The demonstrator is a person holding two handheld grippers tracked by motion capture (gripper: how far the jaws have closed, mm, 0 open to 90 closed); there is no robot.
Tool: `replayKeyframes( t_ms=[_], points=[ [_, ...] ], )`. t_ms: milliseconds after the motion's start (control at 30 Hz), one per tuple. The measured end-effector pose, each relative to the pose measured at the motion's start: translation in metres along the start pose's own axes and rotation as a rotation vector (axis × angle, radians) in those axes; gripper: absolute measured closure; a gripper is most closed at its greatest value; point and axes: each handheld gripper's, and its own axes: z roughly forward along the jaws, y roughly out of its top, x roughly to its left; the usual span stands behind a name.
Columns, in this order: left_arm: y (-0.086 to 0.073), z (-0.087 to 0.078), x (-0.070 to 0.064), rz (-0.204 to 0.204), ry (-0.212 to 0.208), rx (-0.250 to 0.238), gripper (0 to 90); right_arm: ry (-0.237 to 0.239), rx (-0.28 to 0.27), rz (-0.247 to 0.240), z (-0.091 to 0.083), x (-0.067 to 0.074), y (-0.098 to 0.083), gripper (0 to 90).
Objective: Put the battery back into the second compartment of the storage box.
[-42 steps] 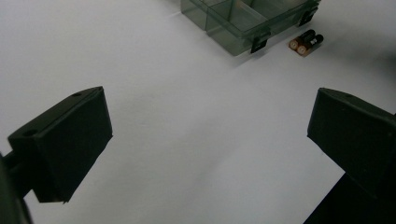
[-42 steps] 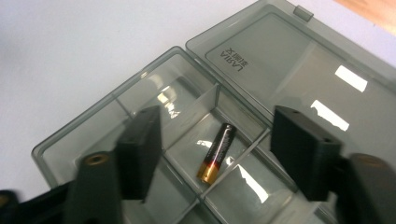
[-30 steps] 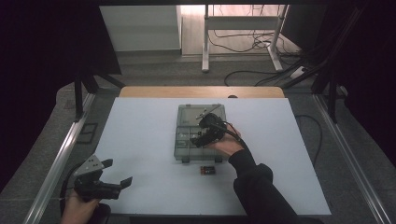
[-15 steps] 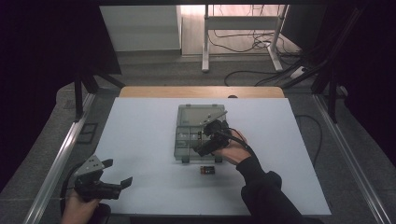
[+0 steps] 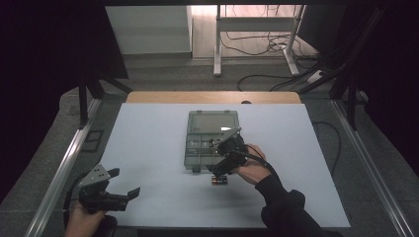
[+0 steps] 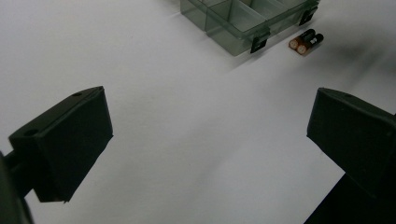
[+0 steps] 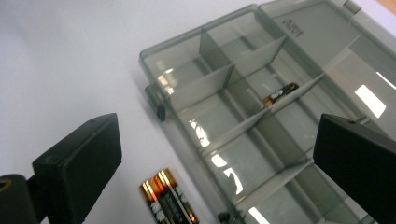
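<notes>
Your left gripper (image 5: pixel 129 193) sits at the near left corner of the white table (image 5: pixel 148 143), held low in your left hand (image 5: pixel 84 221). Its jaws stand wide apart with nothing between them; in the left gripper view only bare table surface lies between the two black pads.

Farther in, near the table's middle, your right gripper (image 5: pixel 220 170) hovers over the near edge of the clear compartment box (image 5: pixel 197 143), carried by your right hand (image 5: pixel 253 170). Its jaws have just been opening and now stand fully released, with nothing clamped between them.

Two batteries (image 5: pixel 220 180) lie side by side, touching each other, on the table just in front of the box's near edge, directly below the right gripper. The right gripper view shows them (image 7: pixel 169 198) at the bottom, between the jaws and beside the box wall (image 7: pixel 187 91).

Inside the box, one battery (image 7: pixel 280 93) lies in a narrow compartment against a divider. The box lid (image 5: pixel 213 120) lies open, flat on the far side.
</notes>
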Motion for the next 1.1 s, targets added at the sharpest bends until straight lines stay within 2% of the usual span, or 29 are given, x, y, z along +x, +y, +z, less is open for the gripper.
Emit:
replayKeyframes(
  t_ms=[167, 233, 333, 433, 567, 733, 867, 1000, 1100],
  points=[
    [0.000, 0.000, 0.000, -0.001, -0.001, -0.001, 0.2, 0.002, -0.022, -0.002, -0.004, 0.002, -0.010, 1.1],
    [0.000, 0.000, 0.000, -0.001, 0.000, -0.002, 0.2, 0.003, -0.013, 0.010, -0.006, 0.003, -0.012, 1.5],
    [0.000, 0.000, -0.001, 0.006, 0.002, -0.001, 0.2, 0.029, -0.010, 0.026, -0.009, 0.005, -0.015, 1.5],
    [0.000, 0.000, -0.001, 0.007, 0.002, -0.001, 0.1, 0.024, 0.005, 0.033, -0.011, 0.010, -0.017, 1.0],
    [0.000, 0.000, -0.001, 0.007, 0.001, -0.003, 0.1, 0.021, 0.017, 0.005, -0.013, 0.015, -0.020, 0.0],
    [0.000, -0.001, -0.001, 0.009, 0.001, -0.003, 0.1, 0.030, 0.054, -0.001, -0.016, 0.020, -0.026, 0.0],
    [0.000, 0.000, -0.001, 0.010, 0.001, -0.002, 0.1, 0.028, 0.064, -0.010, -0.015, 0.025, -0.029, 4.6],
    [0.000, 0.000, -0.002, 0.014, 0.004, 0.001, 0.1, 0.047, 0.093, 0.007, -0.011, 0.027, -0.034, 7.9],
    [0.000, 0.000, -0.002, 0.019, 0.007, 0.004, 0.1, 0.067, 0.097, -0.009, -0.008, 0.028, -0.037, 12.4]
  ],
)
